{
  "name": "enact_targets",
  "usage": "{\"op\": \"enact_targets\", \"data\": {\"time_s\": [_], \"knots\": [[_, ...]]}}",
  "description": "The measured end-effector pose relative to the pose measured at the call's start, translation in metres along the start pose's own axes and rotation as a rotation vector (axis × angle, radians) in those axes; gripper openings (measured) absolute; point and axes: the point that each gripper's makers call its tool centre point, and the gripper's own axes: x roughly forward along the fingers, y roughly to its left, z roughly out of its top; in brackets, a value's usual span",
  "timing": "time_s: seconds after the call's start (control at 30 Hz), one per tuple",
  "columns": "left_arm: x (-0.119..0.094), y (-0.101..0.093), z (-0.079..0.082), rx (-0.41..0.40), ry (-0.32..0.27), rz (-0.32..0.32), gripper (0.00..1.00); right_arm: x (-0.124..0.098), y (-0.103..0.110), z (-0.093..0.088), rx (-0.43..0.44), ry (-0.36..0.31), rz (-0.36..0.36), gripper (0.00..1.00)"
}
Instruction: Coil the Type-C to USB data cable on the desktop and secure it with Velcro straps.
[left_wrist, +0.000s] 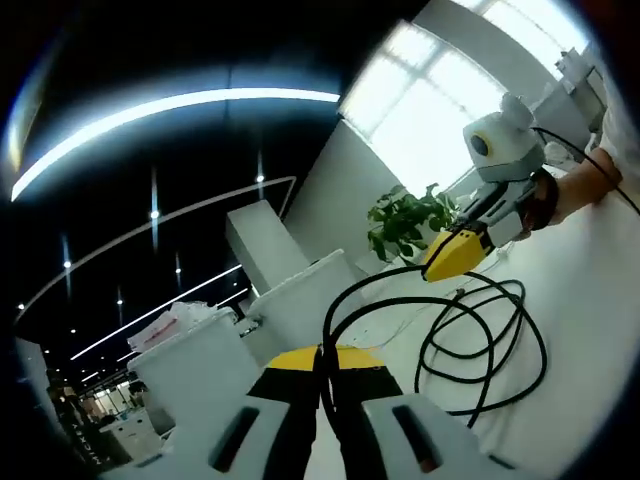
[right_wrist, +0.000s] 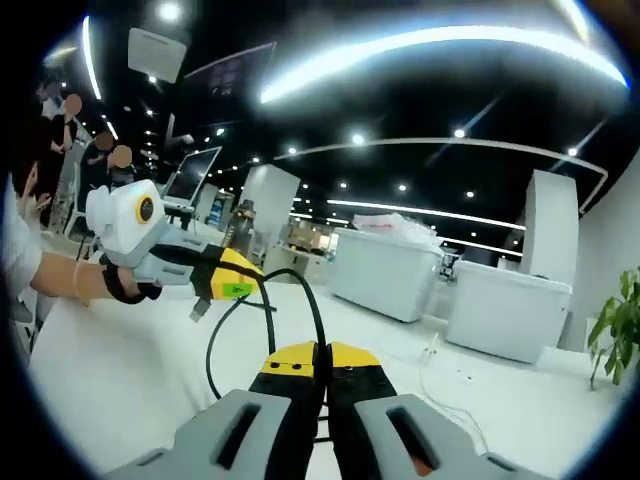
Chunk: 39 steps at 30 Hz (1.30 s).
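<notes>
A black data cable (left_wrist: 372, 281) runs between my two grippers over the white table (left_wrist: 590, 330). My left gripper (left_wrist: 325, 362) is shut on the cable, which rises from its yellow tips. In the left gripper view my right gripper (left_wrist: 452, 255) is also shut on the cable, and several loose loops (left_wrist: 543, 355) lie on the table below it. In the right gripper view my right gripper (right_wrist: 316, 358) pinches the cable (right_wrist: 308, 300). It arcs over to my left gripper (right_wrist: 236, 277), held by a hand, and a plug end (right_wrist: 199, 309) dangles beneath.
White counters (right_wrist: 505, 305) and a white box unit (left_wrist: 195, 375) stand beyond the table (right_wrist: 120, 370). A potted plant (left_wrist: 405, 222) is near a bright window (left_wrist: 440, 100). People stand at the far left (right_wrist: 60, 130).
</notes>
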Motion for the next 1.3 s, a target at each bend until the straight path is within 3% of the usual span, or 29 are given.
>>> {"op": "enact_targets", "data": {"time_s": [0.17,0.23,0.43,0.6,0.7,0.87,1.0,1.1,1.23,1.3], "knots": [[0.002,0.001,-0.003,0.012,0.005,0.002,0.09,0.0,0.012,0.002,0.0,-0.027,0.068,0.02],[0.002,0.002,-0.005,0.003,0.009,0.0,0.09,0.0,0.02,0.004,0.027,-0.04,0.119,0.02],[0.001,0.004,-0.003,0.005,0.0,0.003,0.07,0.001,0.029,0.002,0.093,-0.038,0.182,0.02],[0.001,0.005,-0.004,-0.009,0.012,0.002,0.05,0.004,0.026,0.004,0.179,-0.074,0.155,0.04],[0.001,0.009,-0.008,-0.026,0.027,0.014,0.05,0.003,0.014,0.009,0.301,-0.109,0.13,0.06],[-0.003,0.02,-0.008,-0.031,0.035,0.053,0.05,-0.004,-0.018,0.017,0.243,-0.148,0.022,0.09],[-0.007,0.028,-0.001,-0.035,0.018,0.073,0.05,-0.002,-0.029,-0.001,0.202,-0.056,-0.009,0.17],[-0.009,0.031,0.004,-0.034,0.002,0.084,0.05,0.004,-0.029,-0.029,0.217,0.043,0.005,0.21],[-0.012,0.034,0.012,-0.038,-0.02,0.093,0.05,0.012,-0.027,-0.07,0.157,0.174,0.026,0.21],[-0.014,0.035,0.016,-0.043,-0.032,0.092,0.05,0.016,-0.024,-0.084,0.157,0.209,0.036,0.21]]}}
